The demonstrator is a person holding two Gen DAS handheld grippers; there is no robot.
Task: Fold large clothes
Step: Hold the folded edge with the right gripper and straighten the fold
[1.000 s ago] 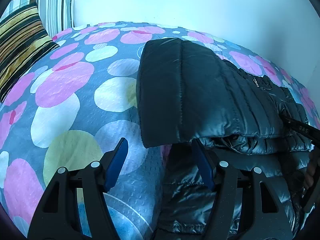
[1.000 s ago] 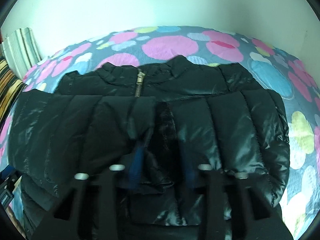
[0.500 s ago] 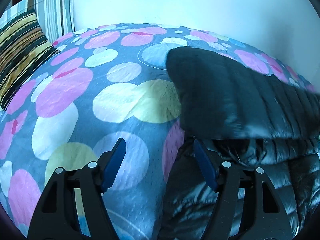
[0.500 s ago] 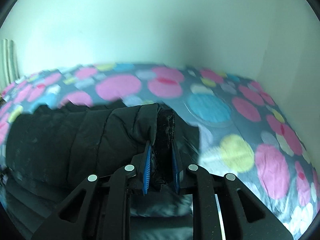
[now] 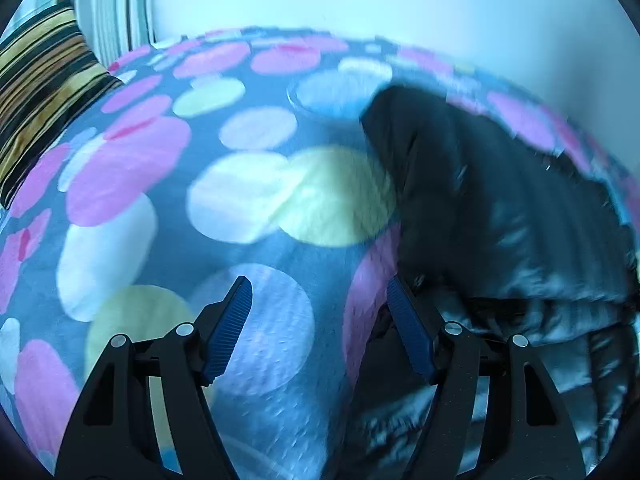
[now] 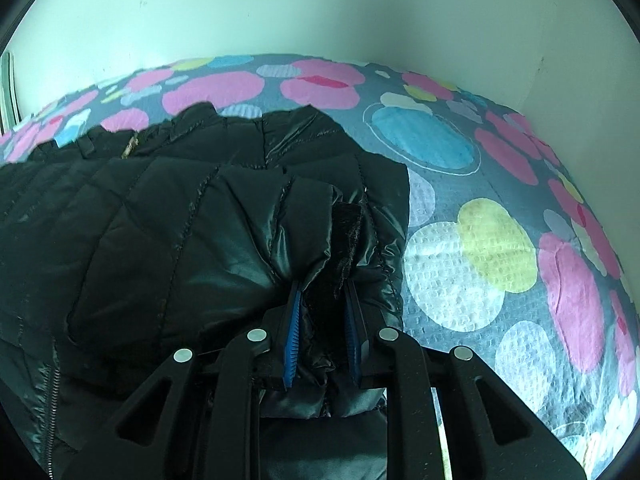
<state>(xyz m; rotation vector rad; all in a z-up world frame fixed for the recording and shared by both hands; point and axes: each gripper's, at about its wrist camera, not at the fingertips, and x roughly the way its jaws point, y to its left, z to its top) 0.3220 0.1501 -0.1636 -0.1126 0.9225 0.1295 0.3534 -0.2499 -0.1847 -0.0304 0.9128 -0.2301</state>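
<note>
Jacket (image 6: 192, 240): black quilted puffer on the bed, filling the left and centre of the right wrist view; collar and zip at the upper left there. In the left wrist view it lies at the right, blurred.
Sleeve (image 6: 348, 236): a bunched fold with a dark cuff, centre of the right wrist view, running up from between the blue pads.
Right gripper (image 6: 322, 332): lower centre of its view, jaws narrow and clamped on the sleeve; the gap has just widened very slightly, with the cloth between the pads.
Left gripper (image 5: 320, 328): lower centre of its view, jaws wide apart with only bedspread between them. The right finger (image 5: 408, 336) sits at the jacket's edge; I cannot tell whether it touches.
Bedspread (image 5: 248, 200): grey-blue with big pink, white and yellow dots, under the jacket.
Pillows (image 5: 44, 92): striped, upper left of the left wrist view.
Wall (image 6: 320, 12): pale, across the top of both views.
</note>
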